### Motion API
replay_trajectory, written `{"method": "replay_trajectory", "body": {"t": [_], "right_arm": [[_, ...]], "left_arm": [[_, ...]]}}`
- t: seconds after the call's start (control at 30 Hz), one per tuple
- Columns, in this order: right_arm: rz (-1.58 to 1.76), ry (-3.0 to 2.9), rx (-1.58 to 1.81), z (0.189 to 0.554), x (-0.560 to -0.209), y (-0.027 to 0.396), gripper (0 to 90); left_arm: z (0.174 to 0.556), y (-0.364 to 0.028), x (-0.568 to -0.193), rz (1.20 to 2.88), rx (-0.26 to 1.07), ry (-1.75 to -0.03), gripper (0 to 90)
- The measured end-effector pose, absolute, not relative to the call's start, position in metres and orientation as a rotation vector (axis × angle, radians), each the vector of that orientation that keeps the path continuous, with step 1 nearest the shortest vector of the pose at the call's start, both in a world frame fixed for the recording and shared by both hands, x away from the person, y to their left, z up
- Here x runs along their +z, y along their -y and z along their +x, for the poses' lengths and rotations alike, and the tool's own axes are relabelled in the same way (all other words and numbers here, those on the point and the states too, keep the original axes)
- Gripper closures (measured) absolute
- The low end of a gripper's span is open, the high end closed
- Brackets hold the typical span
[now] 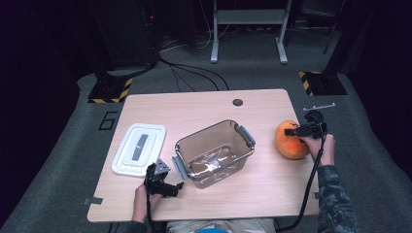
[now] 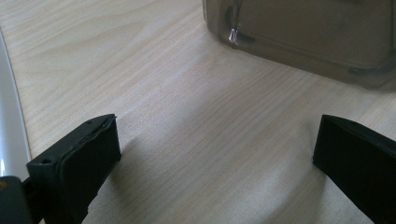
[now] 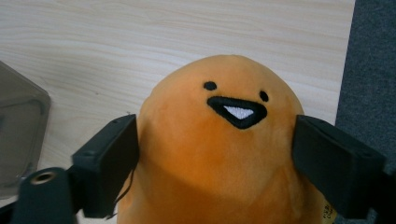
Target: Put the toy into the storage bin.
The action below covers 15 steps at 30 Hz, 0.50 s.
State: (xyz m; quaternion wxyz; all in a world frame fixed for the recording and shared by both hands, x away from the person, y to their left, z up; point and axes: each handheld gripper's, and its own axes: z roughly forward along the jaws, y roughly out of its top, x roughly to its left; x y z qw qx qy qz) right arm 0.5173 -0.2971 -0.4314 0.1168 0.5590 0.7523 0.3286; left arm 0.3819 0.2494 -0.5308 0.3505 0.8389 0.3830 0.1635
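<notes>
Right now my right gripper (image 3: 217, 154) has its jaws pressed on both flanks of the round orange plush toy (image 3: 219, 154) at the light wooden table's (image 1: 204, 109) right edge, upright, its face tilted upward. My left gripper (image 2: 217, 158) gapes, holding nothing.

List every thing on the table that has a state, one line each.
orange plush toy: upright at the table's right edge, both jaws of the right gripper against its sides.
clear container: open, lid off, empty.
white lid: lying flat, left of the container.
left gripper: open over bare table, holding nothing.
</notes>
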Motion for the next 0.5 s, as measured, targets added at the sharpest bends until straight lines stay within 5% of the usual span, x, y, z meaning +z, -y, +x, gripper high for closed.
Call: {"method": "replay_trajectory", "body": {"t": [0.23,0.5], "right_arm": [[1.663,-2.212,0.915,0.5166,-0.4322,0.2962,45.2],[1.642,-2.215,0.843,0.5138,-0.4277,0.2882,59.0]], "left_arm": [[0.3820,-0.2495,-0.5306,2.173,0.426,-0.990,0.2],[0.3820,-0.2495,-0.5306,2.174,0.426,-0.990,0.2]]}}
